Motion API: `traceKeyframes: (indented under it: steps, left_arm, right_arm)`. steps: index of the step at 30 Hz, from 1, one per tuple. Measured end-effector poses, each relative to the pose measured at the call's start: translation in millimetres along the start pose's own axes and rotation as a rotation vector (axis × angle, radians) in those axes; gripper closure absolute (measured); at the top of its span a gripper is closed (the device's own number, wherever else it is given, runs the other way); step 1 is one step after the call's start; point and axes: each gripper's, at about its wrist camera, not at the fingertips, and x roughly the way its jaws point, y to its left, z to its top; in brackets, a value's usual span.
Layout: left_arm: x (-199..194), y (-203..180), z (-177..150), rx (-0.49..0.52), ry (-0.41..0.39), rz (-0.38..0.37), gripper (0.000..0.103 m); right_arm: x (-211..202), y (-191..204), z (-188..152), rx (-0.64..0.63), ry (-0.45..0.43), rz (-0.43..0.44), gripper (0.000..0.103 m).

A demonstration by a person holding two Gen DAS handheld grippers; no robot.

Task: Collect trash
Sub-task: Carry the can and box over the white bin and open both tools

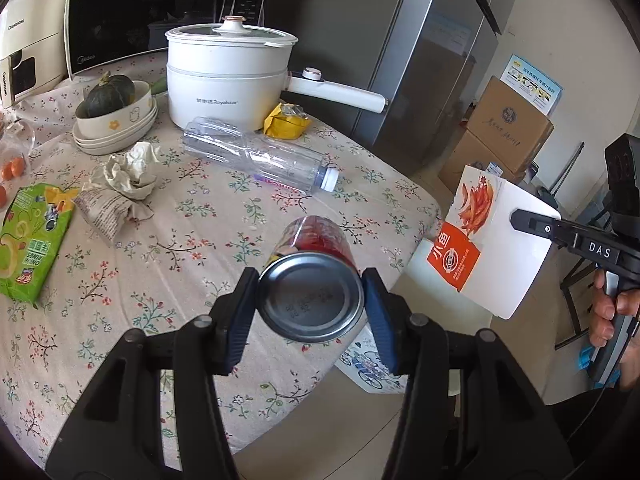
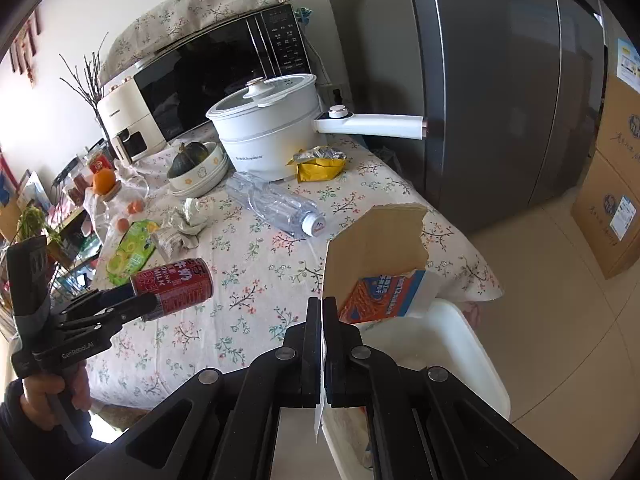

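My left gripper (image 1: 310, 300) is shut on a red drink can (image 1: 314, 276), held on its side above the table's near edge; it shows in the right wrist view too (image 2: 176, 286). My right gripper (image 2: 322, 320) is shut on the wall of a torn white and orange snack box (image 2: 380, 264), held beyond the table's edge above a white bin (image 2: 452, 344). The box also shows in the left wrist view (image 1: 492, 240). On the floral tablecloth (image 1: 192, 240) lie a clear plastic bottle (image 1: 260, 158), crumpled paper (image 1: 128, 172), a green snack packet (image 1: 30, 236) and a yellow wrapper (image 1: 286, 122).
A white electric pot (image 1: 228, 76) with a long handle stands at the back, beside stacked bowls holding a dark squash (image 1: 106, 94). A microwave (image 1: 120, 12) and a grey fridge (image 1: 400, 60) stand behind. Cardboard boxes (image 1: 504, 132) sit on the floor at the right.
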Motion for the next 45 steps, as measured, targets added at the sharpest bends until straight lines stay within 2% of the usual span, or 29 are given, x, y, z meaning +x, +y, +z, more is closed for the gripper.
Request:
traceKeyframes:
  steps: [5,11,14,15,16,18,22,30,36,38,41,45]
  left_arm:
    - [10.1,-27.7,-6.7,0.048,0.026,-0.039,0.049]
    - [20.4,-48.9,-11.6,0.093,0.054,-0.059,0.049]
    - [23.5,-56.8,-13.4,0.107,0.063,-0.067,0.049]
    - [24.6,-59.4,-14.0,0.112,0.065,-0.070,0.049]
    - [25.6,-61.8,-14.5,0.116,0.068,-0.073,0.049]
    - [28.3,-67.2,-16.1,0.125,0.075,-0.081,0.049]
    - [35.4,-79.3,-19.2,0.145,0.094,-0.099,0.049]
    - [52.6,-104.3,-25.7,0.195,0.129,-0.128,0.049]
    - [62.2,-119.2,-28.2,0.244,0.113,-0.184,0.049]
    - [63.0,-123.9,-28.7,0.267,0.090,-0.148,0.048]
    - [61.5,-123.9,-26.3,0.278,0.063,-0.093,0.028]
    - [59.7,-113.8,-22.0,0.251,0.058,-0.075,0.024]
  right_arm:
    - [-13.0,-23.0,-14.6,0.019,0.019,-0.013,0.101]
    - [-14.6,-46.0,-35.0,0.025,0.083,-0.023,0.099]
    - [-13.4,-55.4,-40.1,0.040,0.098,-0.060,0.068]
    - [-14.2,-58.6,-41.5,0.045,0.095,-0.069,0.052]
    - [-14.9,-60.4,-41.8,0.049,0.093,-0.073,0.047]
    - [-15.4,-63.8,-42.0,0.057,0.094,-0.071,0.046]
    - [-14.9,-67.6,-43.1,0.063,0.095,-0.084,0.037]
    - [-11.8,-78.3,-51.4,0.069,0.121,-0.114,0.031]
    - [-11.8,-87.9,-55.1,0.082,0.127,-0.138,0.030]
    - [-11.8,-90.4,-55.5,0.090,0.128,-0.143,0.029]
    - [-11.4,-90.6,-55.2,0.090,0.129,-0.150,0.027]
    - [-10.5,-87.6,-54.7,0.082,0.130,-0.148,0.026]
